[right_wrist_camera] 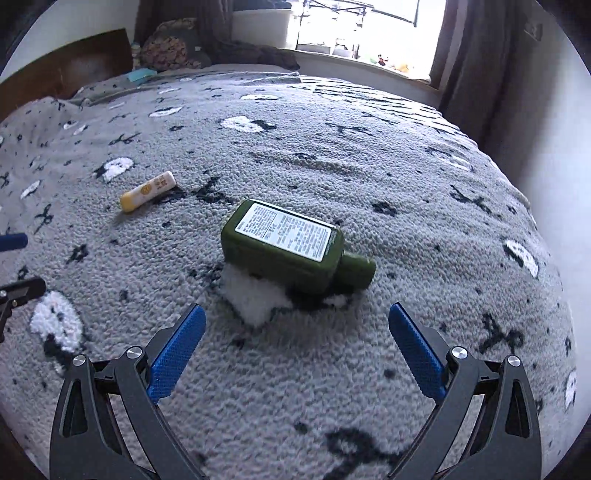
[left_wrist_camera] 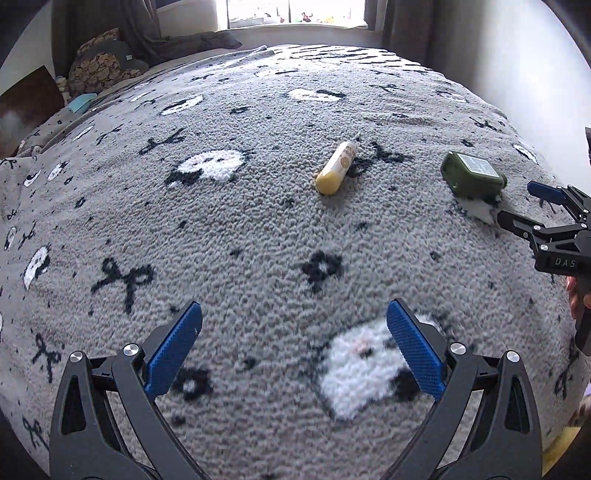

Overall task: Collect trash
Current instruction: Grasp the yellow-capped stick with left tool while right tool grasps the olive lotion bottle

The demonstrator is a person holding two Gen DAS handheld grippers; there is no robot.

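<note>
Across the bed [right_wrist_camera: 369,155], open blanket surrounds a green bottle [right_wrist_camera: 291,247] lying flat and a yellow tube [right_wrist_camera: 147,191], perhaps lotion; left gripper [left_wrist_camera: 293,332] and right gripper [right_wrist_camera: 295,332] both gape empty.

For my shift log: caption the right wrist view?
Open right tool faces a green bottle lying on the grey blanket.

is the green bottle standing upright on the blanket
No, the green bottle lies on its side on the blanket, label facing up.

Bed: grey fleece blanket [left_wrist_camera: 258,240], black bows, white patches
Window [right_wrist_camera: 369,26]: bright daylight, dark curtains [right_wrist_camera: 461,55]
Headboard [right_wrist_camera: 66,70]: brown wood
</note>
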